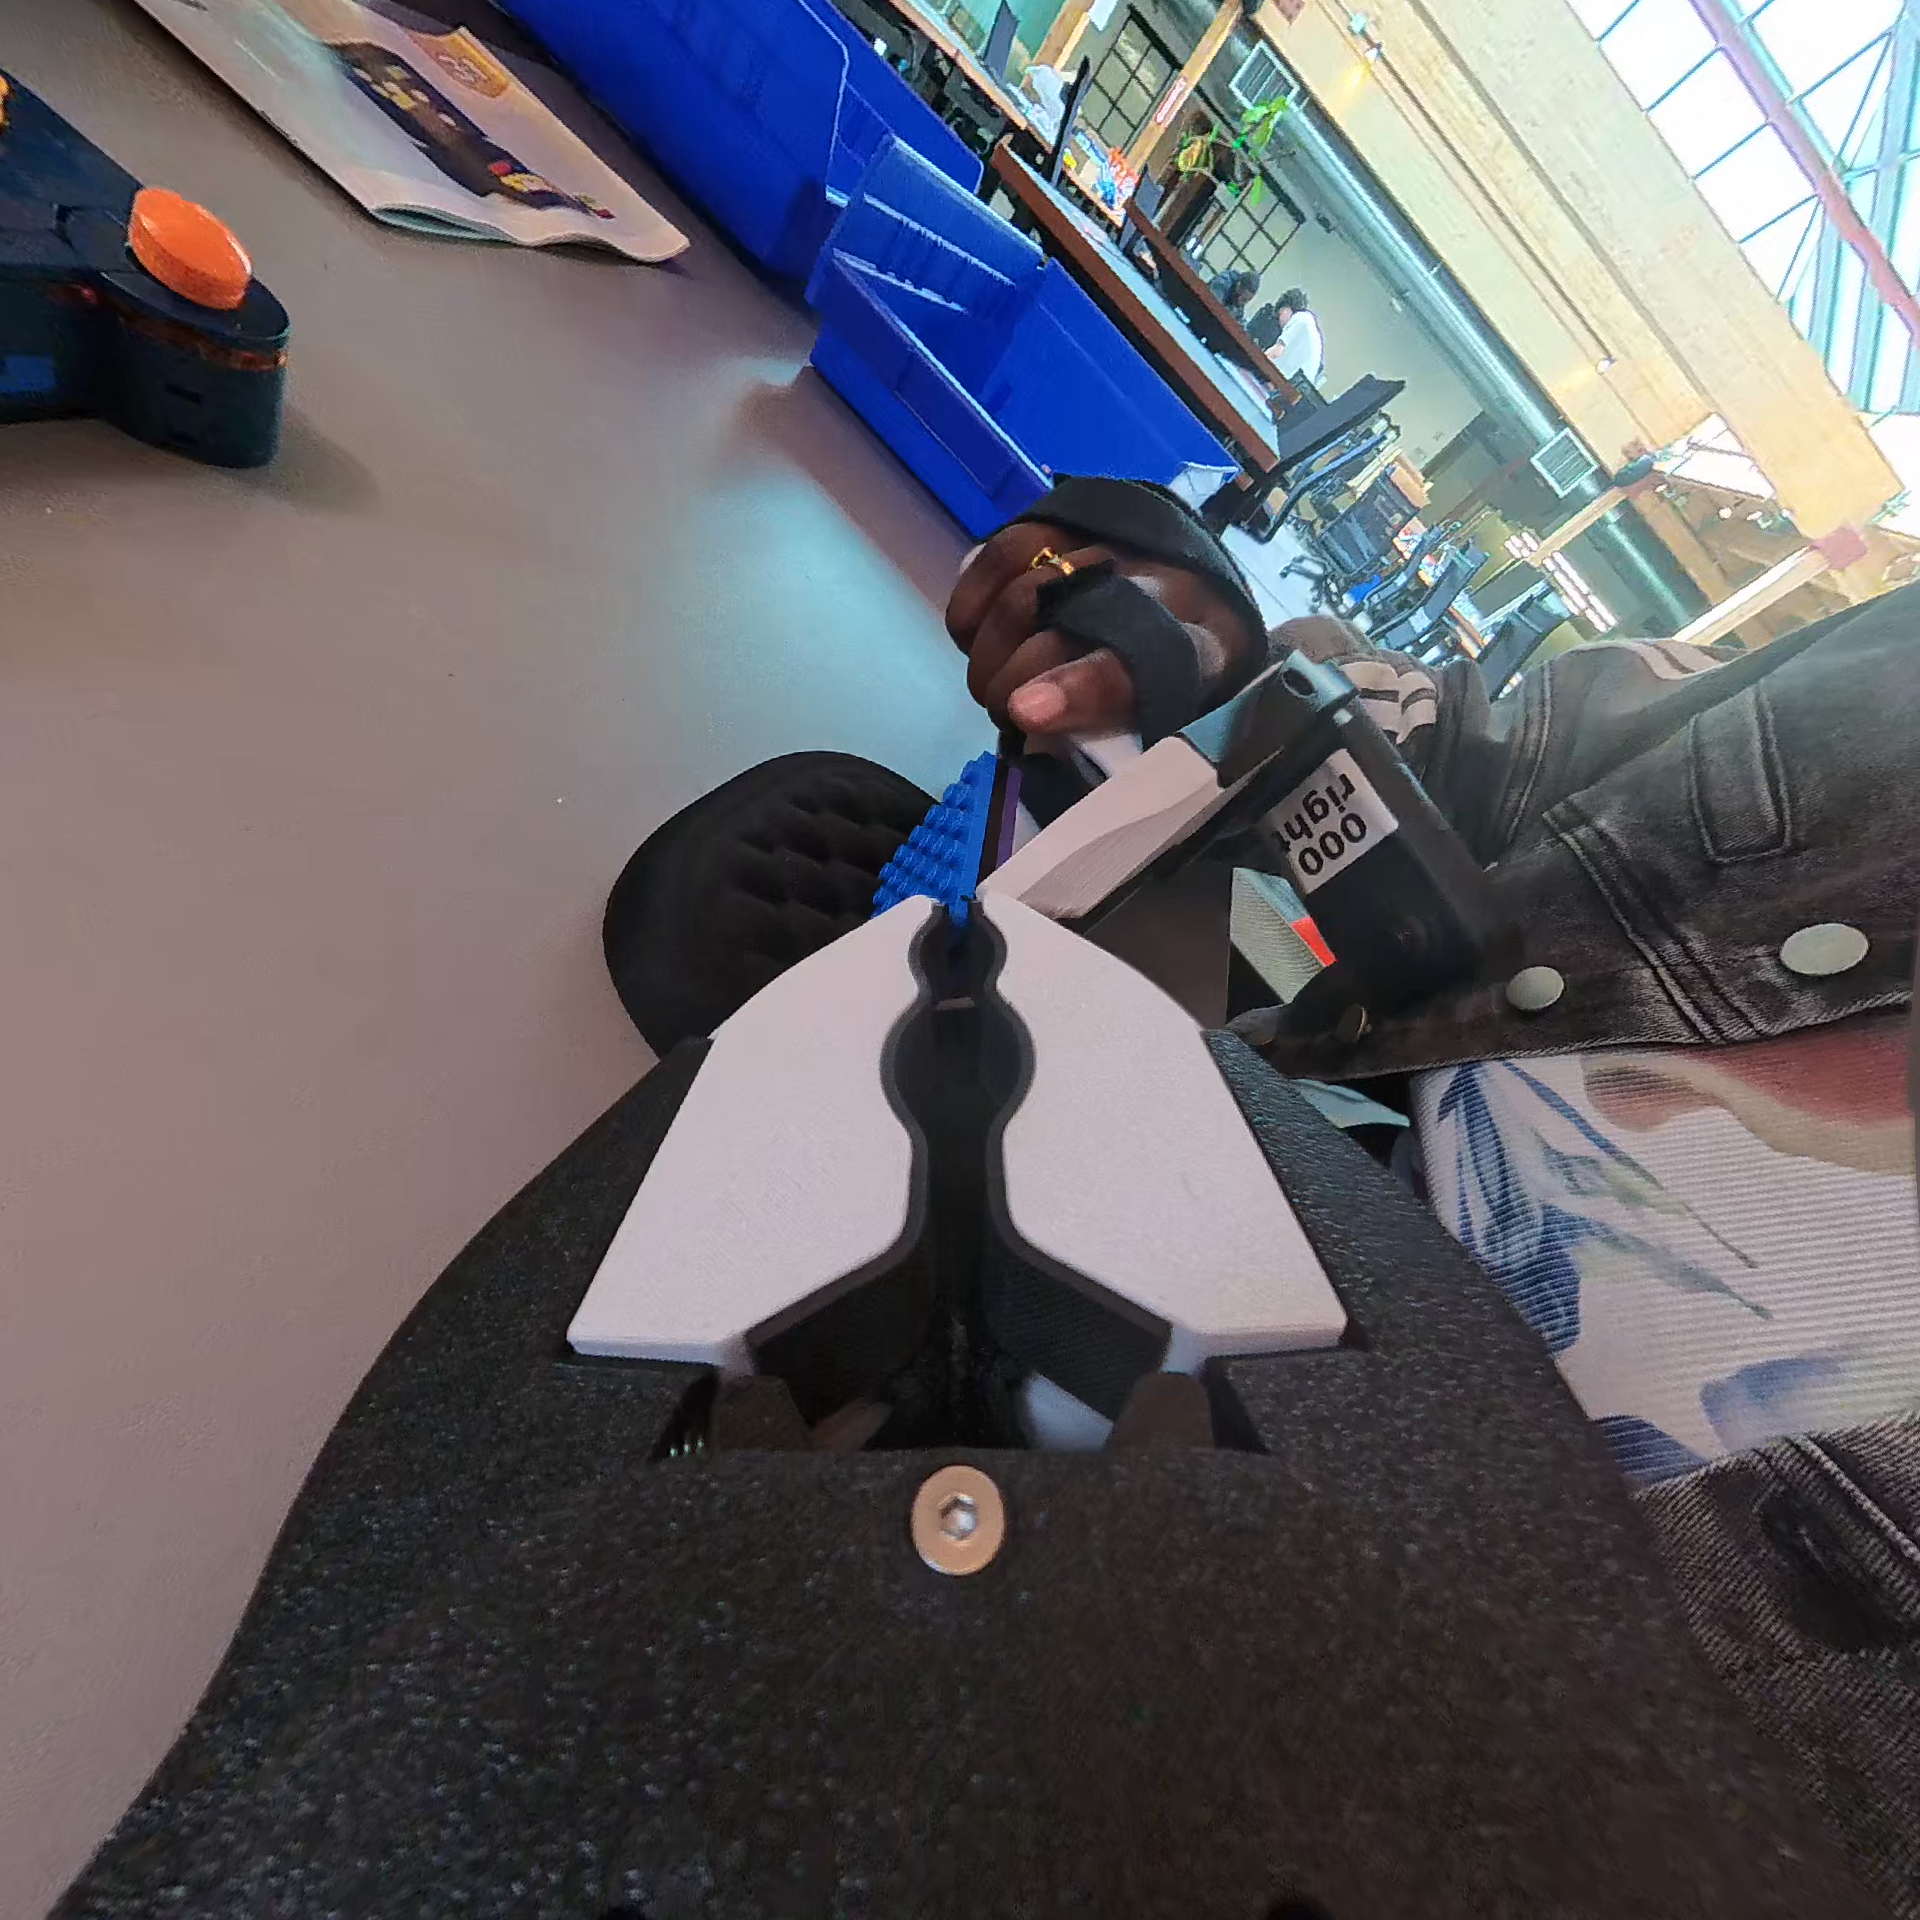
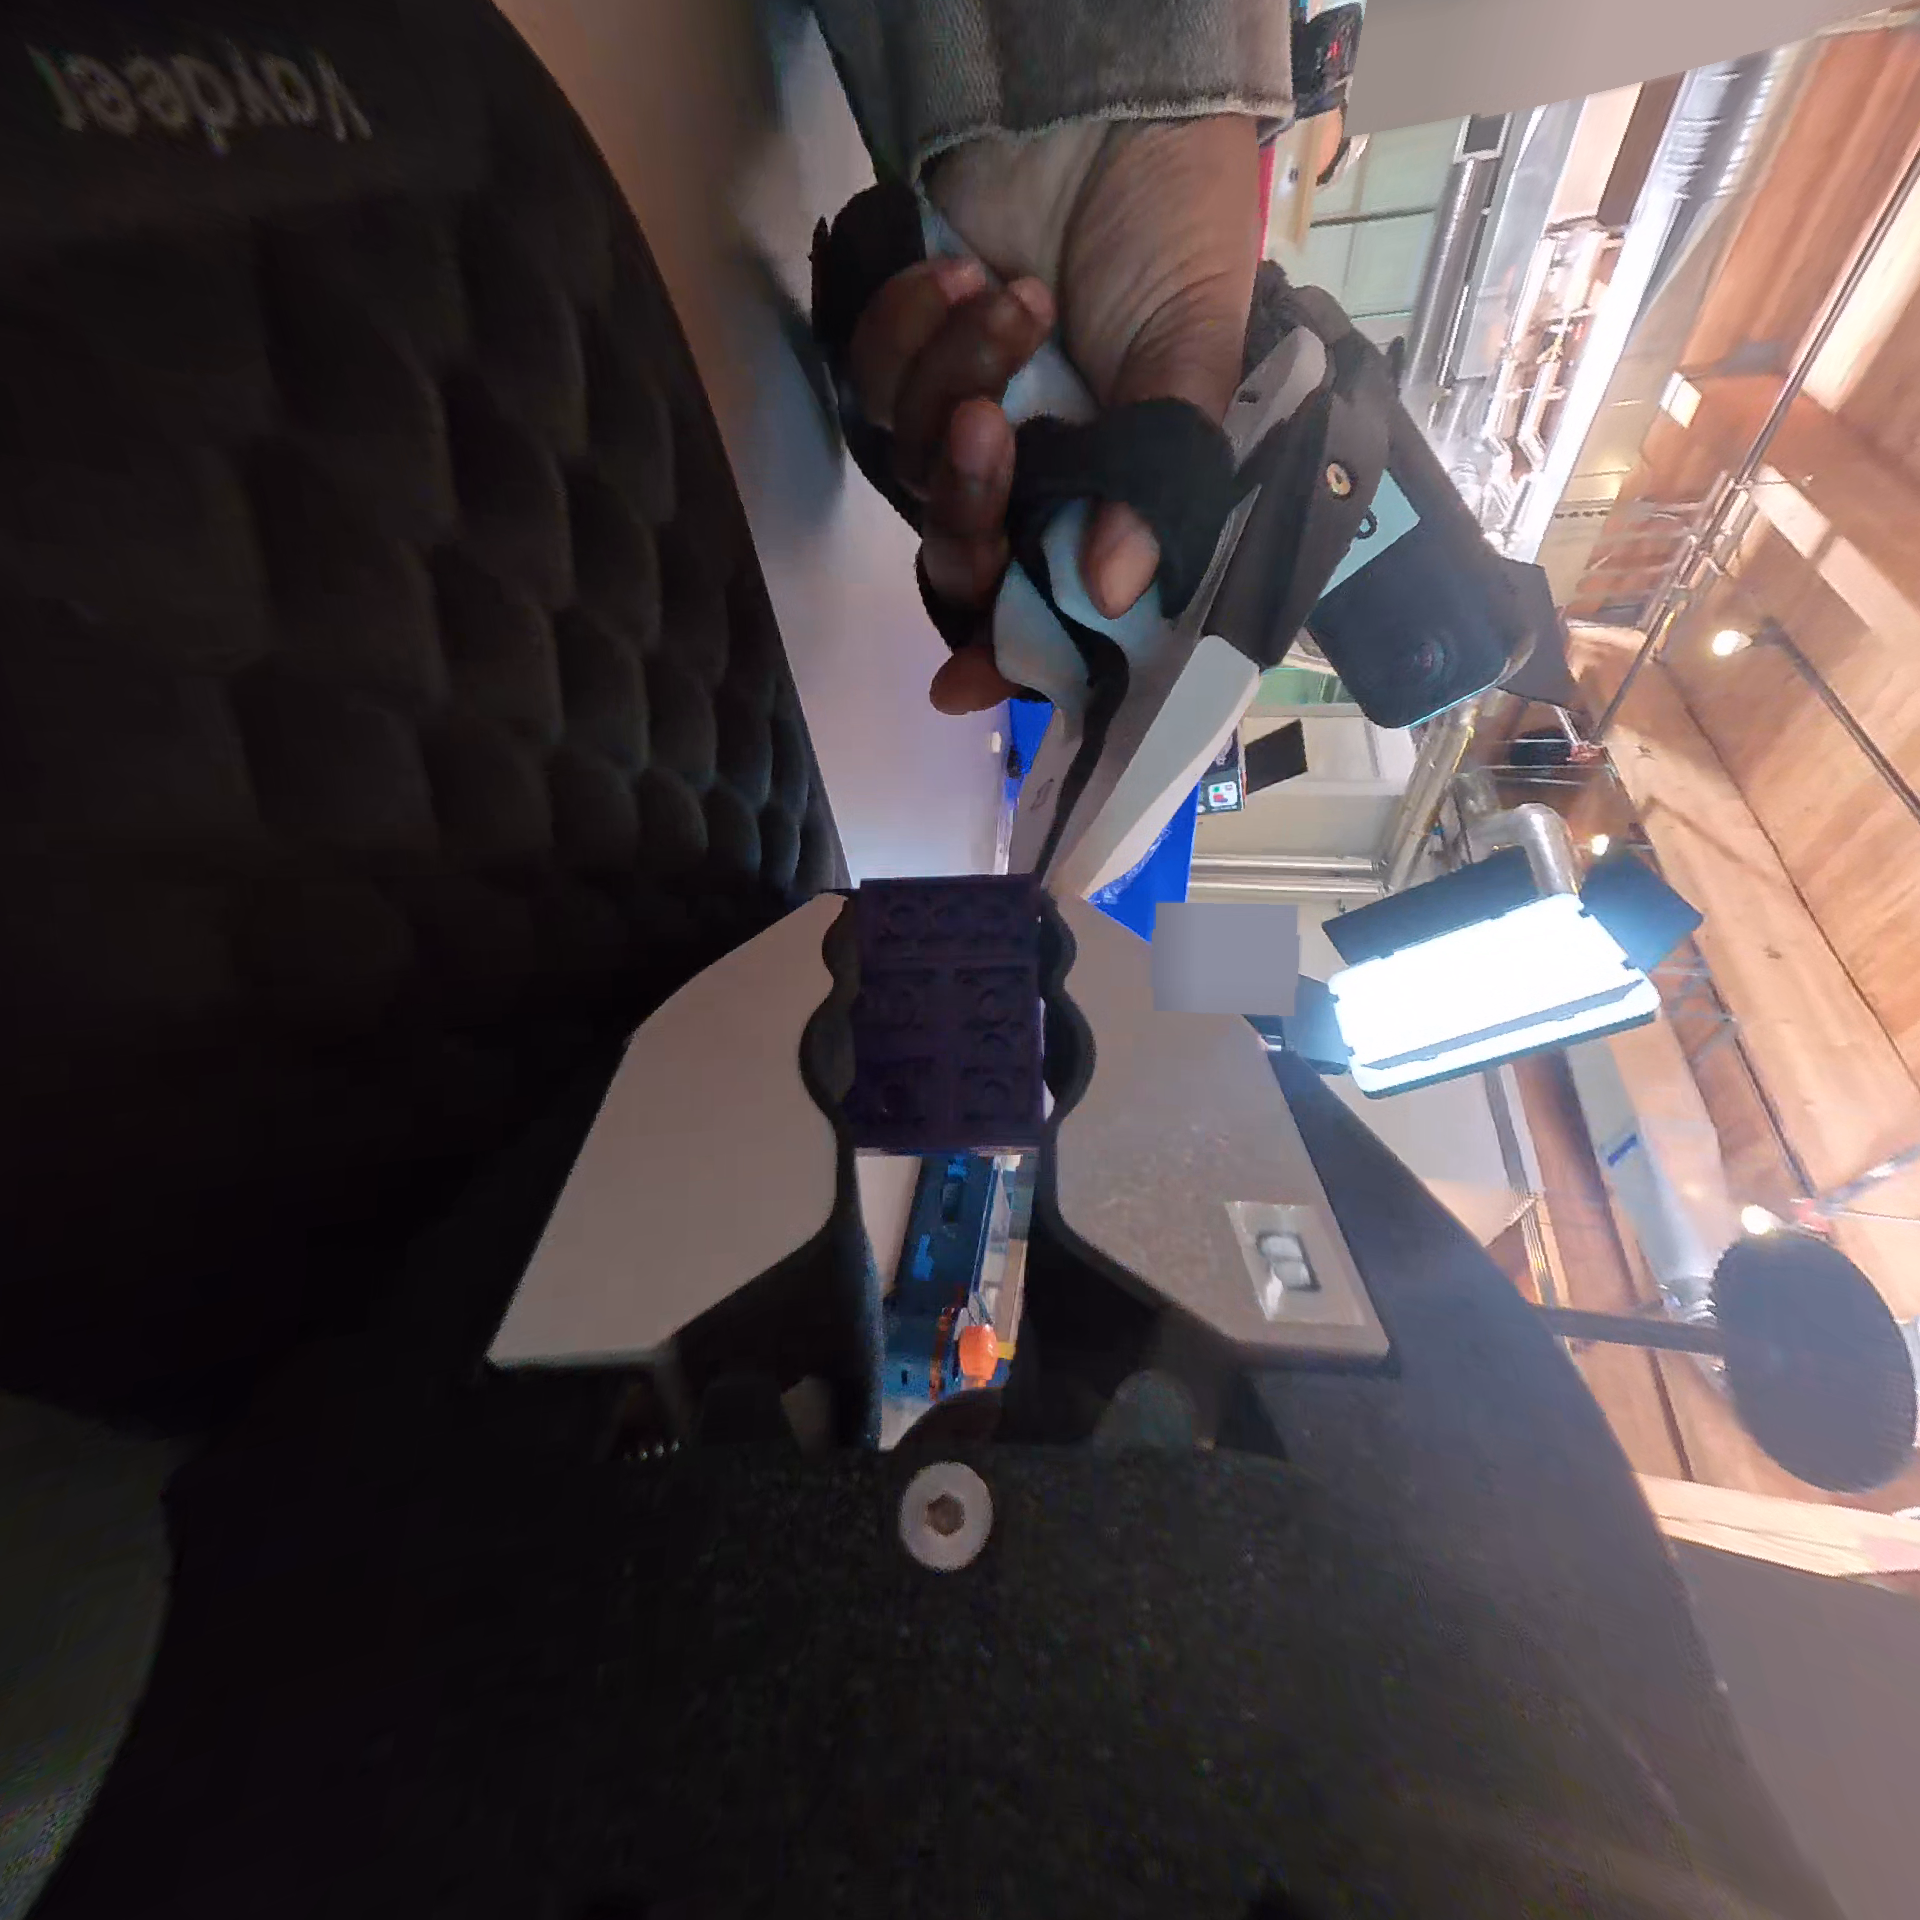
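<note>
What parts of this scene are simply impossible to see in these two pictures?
- Left wrist view: the thin blue studded plate is mostly hidden behind the left claw and right claw.
- Right wrist view: the dark purple studded plate's top side faces away; in shadow.
- Left wrist view: the dark blue brick model with orange round knob is cut by the left edge.
- Right wrist view: a grey mosaic patch covers something.

The left claw [image 1: 961, 920] grips a studded plate [image 1: 935, 842] by its edge, above a cushioned pad [image 1: 758, 883] on the counter [image 1: 468, 623]. The right claw [image 2: 951, 997] pinches the same plate across its width. Bins [image 1: 935, 343] line the counter's far edge, a booklet [image 1: 416, 125] beside them.
</note>
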{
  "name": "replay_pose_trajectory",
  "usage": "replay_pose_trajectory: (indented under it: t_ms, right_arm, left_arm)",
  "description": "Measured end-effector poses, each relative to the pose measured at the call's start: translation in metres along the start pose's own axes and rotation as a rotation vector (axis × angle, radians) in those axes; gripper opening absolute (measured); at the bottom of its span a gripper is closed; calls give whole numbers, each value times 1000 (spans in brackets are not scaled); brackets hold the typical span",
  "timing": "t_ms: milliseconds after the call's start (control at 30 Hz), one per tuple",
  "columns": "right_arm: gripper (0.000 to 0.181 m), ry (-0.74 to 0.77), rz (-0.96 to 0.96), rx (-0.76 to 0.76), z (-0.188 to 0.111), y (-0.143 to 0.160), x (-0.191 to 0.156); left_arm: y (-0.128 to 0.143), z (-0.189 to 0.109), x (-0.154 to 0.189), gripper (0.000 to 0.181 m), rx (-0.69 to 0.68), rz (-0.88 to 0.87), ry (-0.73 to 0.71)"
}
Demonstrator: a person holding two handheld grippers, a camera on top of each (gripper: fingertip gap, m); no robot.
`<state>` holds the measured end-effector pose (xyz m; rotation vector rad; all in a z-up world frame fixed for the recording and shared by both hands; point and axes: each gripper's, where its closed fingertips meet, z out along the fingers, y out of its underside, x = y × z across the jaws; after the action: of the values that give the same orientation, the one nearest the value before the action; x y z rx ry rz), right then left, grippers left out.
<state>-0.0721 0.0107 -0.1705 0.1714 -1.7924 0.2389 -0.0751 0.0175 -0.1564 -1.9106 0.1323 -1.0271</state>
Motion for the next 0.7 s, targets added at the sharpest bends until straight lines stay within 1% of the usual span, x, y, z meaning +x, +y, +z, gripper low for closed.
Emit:
replay_pose_trajectory:
  t_ms: [333,433,633,667,700]
  right_arm:
    - [32,-17,-56,-20,0,1,-3]
    - [32,-44,-51,-28,1,2,-5]
    - [32,-85,-134,-26,2,0,-9]
    - [32,-91,-153,-18,2,-1,-9]
    - [31,-89,-190,16,3,-6,-9]
  left_arm:
    - [2,3,-4,3,-44,62,-55]
    - [3,4,-6,2,-59,74,-72]
    - [5,4,-7,2,-104,96,-103]
    - [6,5,-9,1,-111,101,-118]
    - [17,8,-26,0,-188,126,-234]
